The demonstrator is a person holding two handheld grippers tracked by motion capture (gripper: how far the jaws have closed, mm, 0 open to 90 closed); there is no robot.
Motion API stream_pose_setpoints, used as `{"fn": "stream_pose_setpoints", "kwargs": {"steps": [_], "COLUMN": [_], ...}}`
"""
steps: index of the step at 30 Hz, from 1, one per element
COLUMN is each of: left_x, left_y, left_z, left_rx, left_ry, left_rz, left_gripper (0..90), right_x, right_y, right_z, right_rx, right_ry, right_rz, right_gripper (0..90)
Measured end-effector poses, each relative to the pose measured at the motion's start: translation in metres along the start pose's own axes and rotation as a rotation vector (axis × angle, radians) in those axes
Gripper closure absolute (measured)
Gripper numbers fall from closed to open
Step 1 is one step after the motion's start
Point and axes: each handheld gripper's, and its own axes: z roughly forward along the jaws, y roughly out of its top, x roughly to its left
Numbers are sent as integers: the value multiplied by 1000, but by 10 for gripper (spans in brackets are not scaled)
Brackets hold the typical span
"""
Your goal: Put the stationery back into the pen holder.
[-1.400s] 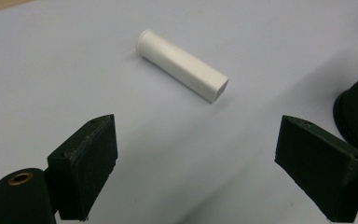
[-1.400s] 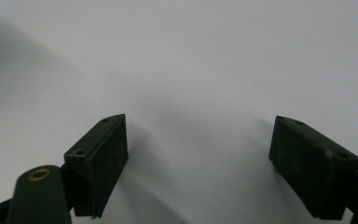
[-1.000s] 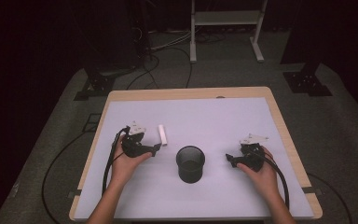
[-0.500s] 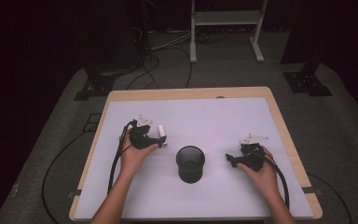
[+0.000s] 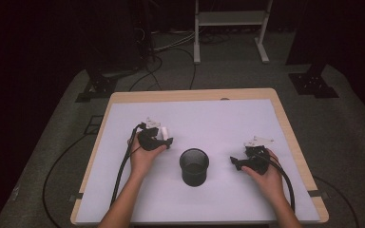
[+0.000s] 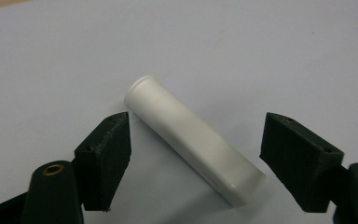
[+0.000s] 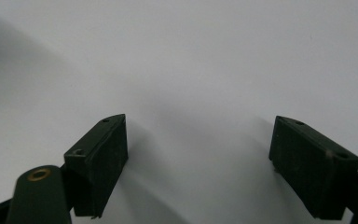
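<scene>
Your left gripper [image 5: 167,140] sits at about 10 o'clock from the cup [image 5: 194,166], low over the table [image 5: 218,114]. In the left gripper view the white tube [image 6: 193,140] lies flat on the table between the jaws, slanted, flanged end toward 11 o'clock, flat end toward 5 o'clock. The jaws have just been closing with the tube between them, but neither pad touches it yet: a gap shows on each side (wider at the right-hand pad). So that gripper stands open around the tube, not gripping.

In the high view the tube [image 5: 163,130] peeks out as a white bit just beside your left gripper's nose, near the cup but apart from it.

Your right gripper [image 5: 233,161] rests at 3 o'clock from the cup, nose pointing toward it, your hand [image 5: 261,173] over its body. In the right gripper view its jaws stand wide apart with bare table between them.

The cup is black mesh, upright, mid-table, between your two grippers.
</scene>
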Motion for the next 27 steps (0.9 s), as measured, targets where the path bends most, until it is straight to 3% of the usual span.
{"fn": "stream_pose_setpoints", "kwargs": {"steps": [18,27], "left_x": [-6,1], "left_y": [-6,-14], "left_z": [2,-5], "left_rx": [48,83], "left_ry": [-6,22], "left_rz": [8,7], "left_gripper": [395,482], "right_x": [0,0], "right_y": [0,0], "right_z": [0,0], "right_rx": [0,0], "right_ry": [0,0], "right_rz": [0,0], "right_gripper": [181,181]}}
